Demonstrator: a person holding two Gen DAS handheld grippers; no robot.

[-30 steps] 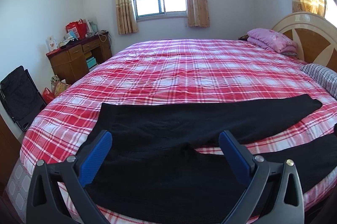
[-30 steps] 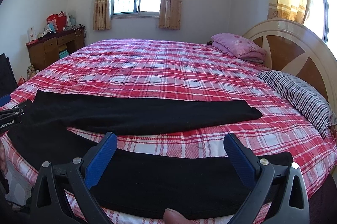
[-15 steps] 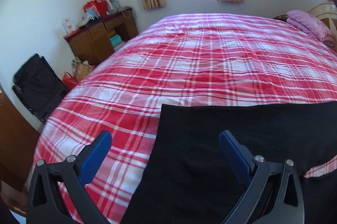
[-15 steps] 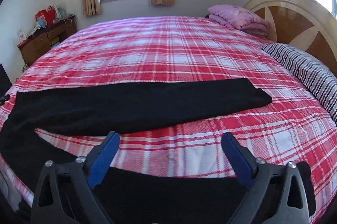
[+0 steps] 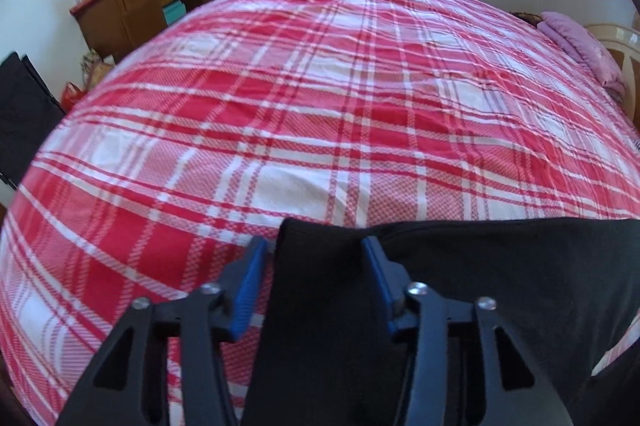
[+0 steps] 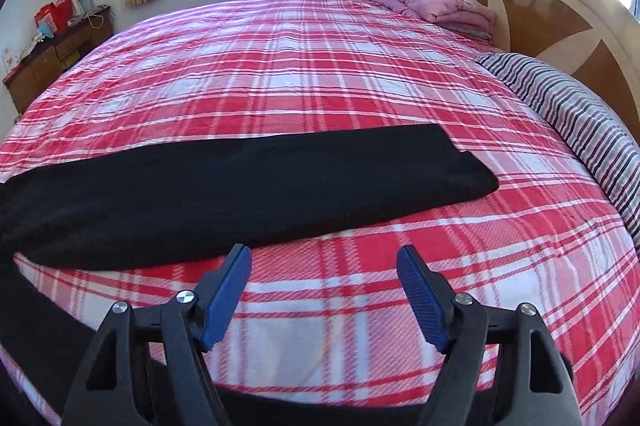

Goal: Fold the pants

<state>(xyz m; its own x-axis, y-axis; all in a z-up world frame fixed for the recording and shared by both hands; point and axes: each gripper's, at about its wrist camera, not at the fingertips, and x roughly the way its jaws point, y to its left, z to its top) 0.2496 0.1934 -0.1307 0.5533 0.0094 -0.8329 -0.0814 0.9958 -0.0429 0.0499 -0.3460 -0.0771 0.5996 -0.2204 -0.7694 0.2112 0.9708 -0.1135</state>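
The left claw was closing with a corner of the black pants between its pads, not yet clenched; the right claw was closing too, unclenched over the plaid bedspread, the far trouser leg just ahead.

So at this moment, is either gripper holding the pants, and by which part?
The left gripper is closing around a corner of the black pants, with fabric between its jaws. The right gripper is also closing, over bare bedspread, holding nothing.
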